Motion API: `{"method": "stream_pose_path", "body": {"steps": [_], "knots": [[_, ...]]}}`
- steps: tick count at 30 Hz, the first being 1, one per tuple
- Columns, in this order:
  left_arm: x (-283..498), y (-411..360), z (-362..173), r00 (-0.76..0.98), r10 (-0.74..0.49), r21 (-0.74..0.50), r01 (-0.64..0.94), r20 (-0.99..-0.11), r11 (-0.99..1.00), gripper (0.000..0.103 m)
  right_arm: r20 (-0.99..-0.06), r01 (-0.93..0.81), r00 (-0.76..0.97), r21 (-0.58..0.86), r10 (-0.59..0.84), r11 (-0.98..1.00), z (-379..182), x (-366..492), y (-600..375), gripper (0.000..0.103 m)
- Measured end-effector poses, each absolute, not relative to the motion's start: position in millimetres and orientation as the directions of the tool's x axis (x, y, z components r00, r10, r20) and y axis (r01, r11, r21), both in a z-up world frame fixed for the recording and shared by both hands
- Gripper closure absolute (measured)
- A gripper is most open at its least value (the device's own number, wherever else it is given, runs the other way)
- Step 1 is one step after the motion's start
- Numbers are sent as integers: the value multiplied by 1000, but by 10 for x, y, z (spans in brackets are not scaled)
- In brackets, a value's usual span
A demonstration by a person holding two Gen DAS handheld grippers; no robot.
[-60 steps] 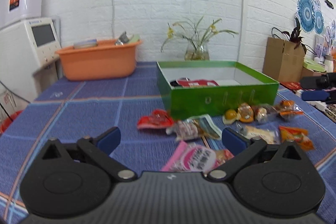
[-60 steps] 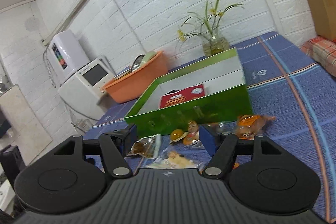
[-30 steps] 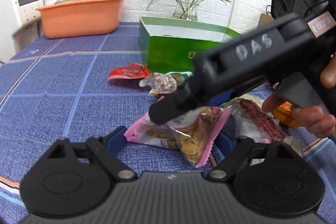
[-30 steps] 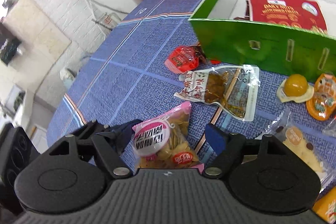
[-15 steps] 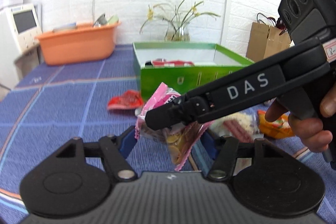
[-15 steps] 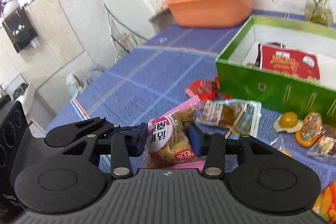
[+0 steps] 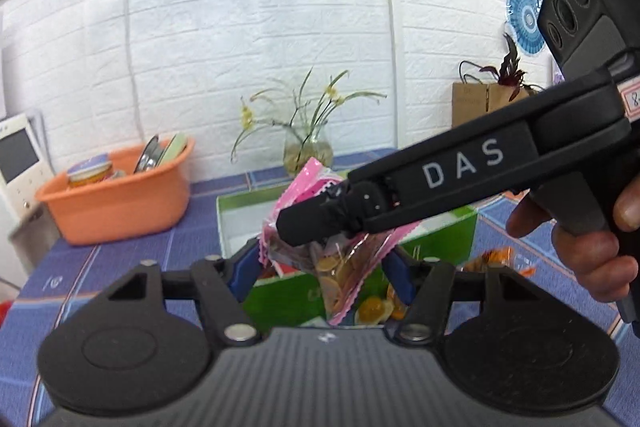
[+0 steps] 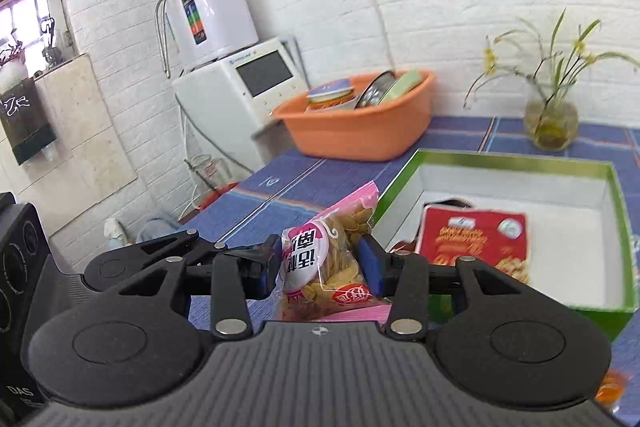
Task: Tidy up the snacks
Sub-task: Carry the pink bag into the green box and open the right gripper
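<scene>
Now clamped from both sides between left gripper (image 7: 322,267) and right gripper (image 8: 320,265): pink snack bag (image 8: 328,259), above green box (image 8: 618,195).

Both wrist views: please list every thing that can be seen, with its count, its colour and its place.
Pink snack bag: one, pink and clear, held up in front of the box, between both grippers.
Green box: one, green outside, white inside, open on the table.
Red packet: one, red, lying inside the box.
Loose snacks: a few, orange and yellow, on the table by the box; count unclear.
Orange basin: one, at the table's back, with dishes in it.
Vase: one, clear glass with yellow flowers, behind the box.
White appliance: beside the table.
Table: one, blue checked cloth.
Left gripper: black, closed on the bag.
Right gripper: black, closed on the bag.
Hand: one, holding the right gripper.
</scene>
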State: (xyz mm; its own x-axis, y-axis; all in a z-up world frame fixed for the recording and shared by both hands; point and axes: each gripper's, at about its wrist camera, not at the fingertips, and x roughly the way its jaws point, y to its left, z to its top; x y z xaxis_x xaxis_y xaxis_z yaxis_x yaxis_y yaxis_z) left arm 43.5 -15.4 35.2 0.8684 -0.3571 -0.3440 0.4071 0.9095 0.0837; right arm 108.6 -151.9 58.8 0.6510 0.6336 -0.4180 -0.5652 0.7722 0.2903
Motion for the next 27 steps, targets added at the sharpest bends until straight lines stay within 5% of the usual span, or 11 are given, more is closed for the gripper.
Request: {"method": "stream_pose_path", "body": {"steps": [7, 13, 21, 23, 27], "knots": [[632, -413, 530, 875, -387, 121, 435, -292, 892, 39, -368, -561, 712, 215, 598, 800, 793, 1203, -1755, 28], [936, -699, 452, 906, -366, 170, 403, -211, 899, 39, -189, -567, 784, 174, 592, 806, 622, 1352, -2056, 28], [1458, -910, 80, 857, -414, 130, 469, -307, 874, 34, -288, -433, 804, 317, 521, 844, 255, 1776, -2344, 28], [1522, -932, -23, 850, -410, 126, 471, -331, 873, 24, -315, -412, 796, 344, 516, 844, 164, 1817, -2378, 23], [1612, -875, -141, 831, -396, 114, 471, -389, 875, 22, -322, -346, 811, 410, 489, 844, 14, 1803, -2482, 11]]}}
